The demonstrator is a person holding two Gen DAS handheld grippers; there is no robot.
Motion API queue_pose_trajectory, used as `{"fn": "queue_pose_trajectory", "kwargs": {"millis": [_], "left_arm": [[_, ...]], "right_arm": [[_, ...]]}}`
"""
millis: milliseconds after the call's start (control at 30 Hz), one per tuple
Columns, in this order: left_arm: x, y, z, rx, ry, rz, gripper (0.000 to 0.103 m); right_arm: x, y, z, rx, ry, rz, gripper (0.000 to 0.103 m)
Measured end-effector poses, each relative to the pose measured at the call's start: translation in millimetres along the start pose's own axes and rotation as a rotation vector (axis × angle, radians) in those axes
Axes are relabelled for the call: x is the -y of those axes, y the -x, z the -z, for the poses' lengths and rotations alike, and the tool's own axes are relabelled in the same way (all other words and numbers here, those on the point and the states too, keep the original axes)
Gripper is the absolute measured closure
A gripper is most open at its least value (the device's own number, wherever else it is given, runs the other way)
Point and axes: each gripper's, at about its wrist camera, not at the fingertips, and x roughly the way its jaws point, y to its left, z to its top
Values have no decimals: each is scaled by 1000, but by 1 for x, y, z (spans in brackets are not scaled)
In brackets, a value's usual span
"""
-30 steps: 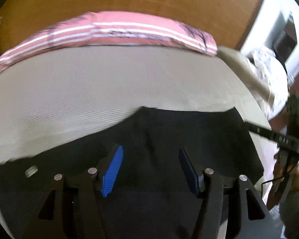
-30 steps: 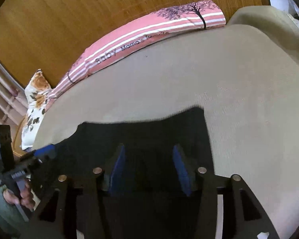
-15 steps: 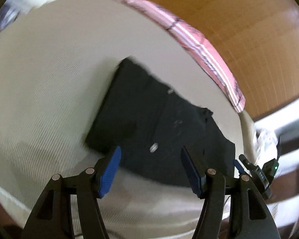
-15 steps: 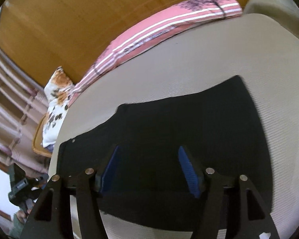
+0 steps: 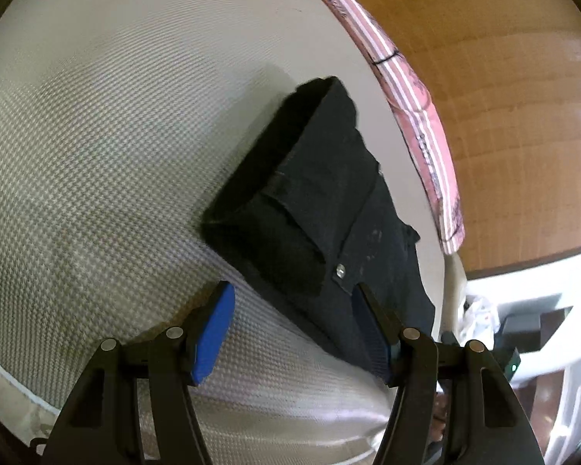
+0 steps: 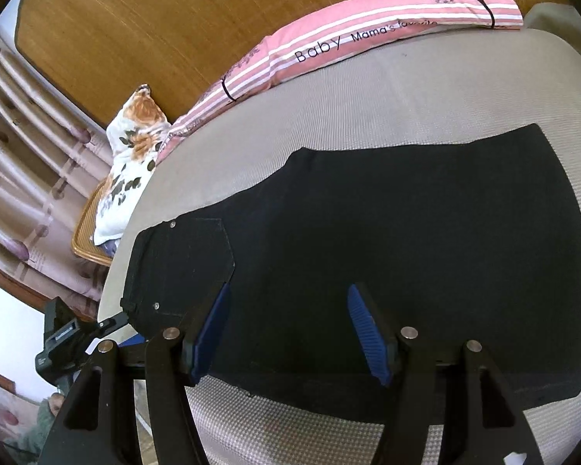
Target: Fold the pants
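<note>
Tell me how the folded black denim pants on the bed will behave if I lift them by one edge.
The folded black denim pants would probably droop and unfold, since the layers lie loose. Likely fairly heavy: thick stacked denim. Unlikely to slide on the textured beige bedcover.

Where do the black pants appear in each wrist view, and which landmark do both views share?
Left wrist view: the black pants run from centre to lower right, waist end nearest the camera.
Right wrist view: the black pants fill the centre and right, back pocket at left.
Shared landmark: the pink striped pillow along the bed's far edge.
</note>
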Motion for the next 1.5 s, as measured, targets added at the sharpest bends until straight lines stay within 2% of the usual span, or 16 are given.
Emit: {"fn": "queue_pose_trajectory", "kwargs": {"millis": [167, 533, 667, 733, 767, 900, 1067, 1233, 1400, 1500], "left_arm": [[-13, -6, -5, 29, 45, 35, 40], [-16, -14, -18, 85, 57, 84, 40], [-20, -9, -14, 92, 53, 66, 48], [-22, -8, -14, 94, 55, 51, 55], [-23, -8, -13, 94, 55, 40, 62], [-15, -7, -15, 94, 39, 2, 74], [34, 5, -15, 137, -110, -53, 77], [116, 11, -15, 182, -301, -33, 78], [197, -6, -7, 166, -451, 24, 79], [253, -35, 12, 126, -561, 41, 79]], "right_arm": [[-1, -6, 0, -17, -4, 0, 42], [-4, -19, 2, -48, -8, -12, 42], [-7, -23, 3, -58, 5, -12, 42], [-7, -24, 3, -57, 7, -9, 42], [-7, -23, 3, -56, 7, -8, 42], [-6, -17, 0, -39, -4, -5, 42], [2, 2, -8, 12, -17, 0, 42], [19, 26, -16, 71, -58, -1, 42], [41, 54, -20, 132, -103, 9, 41], [56, 70, -21, 162, -127, 20, 41]]}}
